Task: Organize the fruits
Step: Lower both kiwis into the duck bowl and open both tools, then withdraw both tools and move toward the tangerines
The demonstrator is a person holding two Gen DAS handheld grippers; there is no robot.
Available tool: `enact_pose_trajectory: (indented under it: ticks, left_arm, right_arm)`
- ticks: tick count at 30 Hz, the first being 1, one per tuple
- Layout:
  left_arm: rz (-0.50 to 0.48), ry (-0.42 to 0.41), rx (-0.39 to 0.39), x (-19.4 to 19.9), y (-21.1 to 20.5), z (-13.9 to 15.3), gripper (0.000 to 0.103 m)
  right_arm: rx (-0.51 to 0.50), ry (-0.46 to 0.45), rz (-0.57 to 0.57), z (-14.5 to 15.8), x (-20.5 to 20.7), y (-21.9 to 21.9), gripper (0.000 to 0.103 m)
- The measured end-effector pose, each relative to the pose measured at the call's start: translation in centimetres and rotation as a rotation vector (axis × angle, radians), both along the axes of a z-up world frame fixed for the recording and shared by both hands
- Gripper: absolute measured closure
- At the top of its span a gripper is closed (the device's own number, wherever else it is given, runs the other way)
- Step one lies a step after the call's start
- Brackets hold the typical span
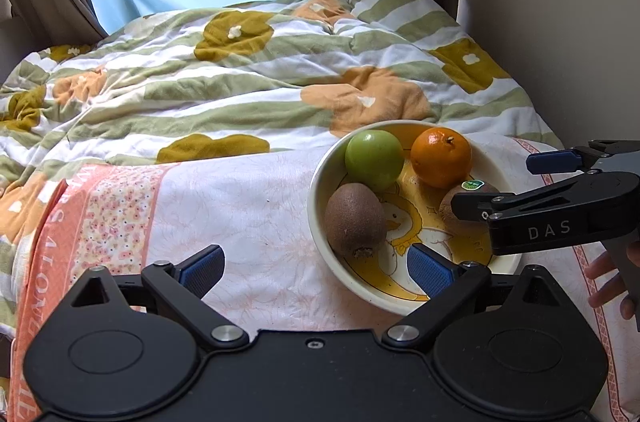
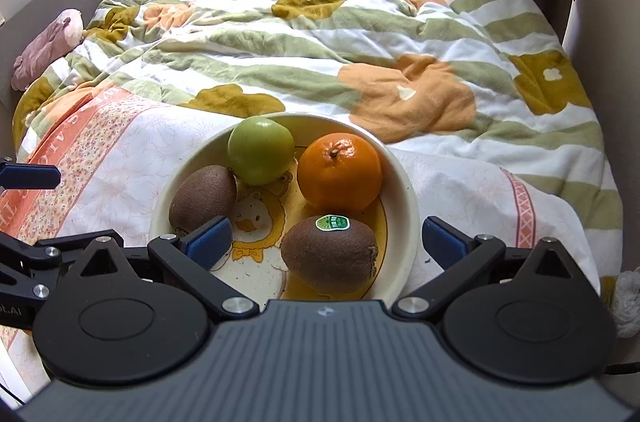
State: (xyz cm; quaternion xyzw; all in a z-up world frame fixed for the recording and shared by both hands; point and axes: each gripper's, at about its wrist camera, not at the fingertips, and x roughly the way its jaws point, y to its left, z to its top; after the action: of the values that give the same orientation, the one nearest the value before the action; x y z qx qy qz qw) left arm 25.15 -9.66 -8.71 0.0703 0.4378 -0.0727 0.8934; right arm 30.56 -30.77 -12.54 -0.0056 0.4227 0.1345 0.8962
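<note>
So both your grippers tilt down at bowl (image 2: 404, 190) on bed (image 2: 120, 190). Right gripper (image 2: 326, 238): jaws wide apart, straddling stickered kiwi (image 2: 329, 254), not touching it. Left gripper (image 1: 316, 268): jaws spread, empty, at bowl's near rim. Second kiwi (image 2: 202, 196), green apple (image 2: 260, 150), orange (image 2: 339, 172) in bowl too.

1. In the left wrist view, the stickered kiwi (image 1: 460, 206) is largely covered by the right gripper's (image 1: 496, 178) black finger; only its top and label are seen.
2. The hand (image 1: 612, 282) on that gripper is cut off by the right edge; just fingertips are shown.
3. In the right wrist view, the bowl's (image 2: 404, 190) near rim is hidden behind the gripper body.
4. The left gripper (image 2: 30, 178) is clipped by the left edge.
5. The lettering on the pink sheet (image 2: 100, 158) is partly hidden and cannot be read.
</note>
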Motion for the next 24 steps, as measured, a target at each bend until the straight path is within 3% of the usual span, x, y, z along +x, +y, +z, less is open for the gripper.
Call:
enact_pose_trajectory:
  ticks: [14, 24]
  left_arm:
    - [0.017, -0.091, -0.009, -2.7, 2.2, 4.3, 0.003]
    - [0.074, -0.129, -0.072, -6.5, 7.3, 6.6, 0.003]
  right_arm:
    - [0.0, -0.021, 0.014, 4.2, -3.4, 0.3, 0.0]
    - [0.034, -0.059, -0.021, 7.7, -7.3, 2.0, 0.0]
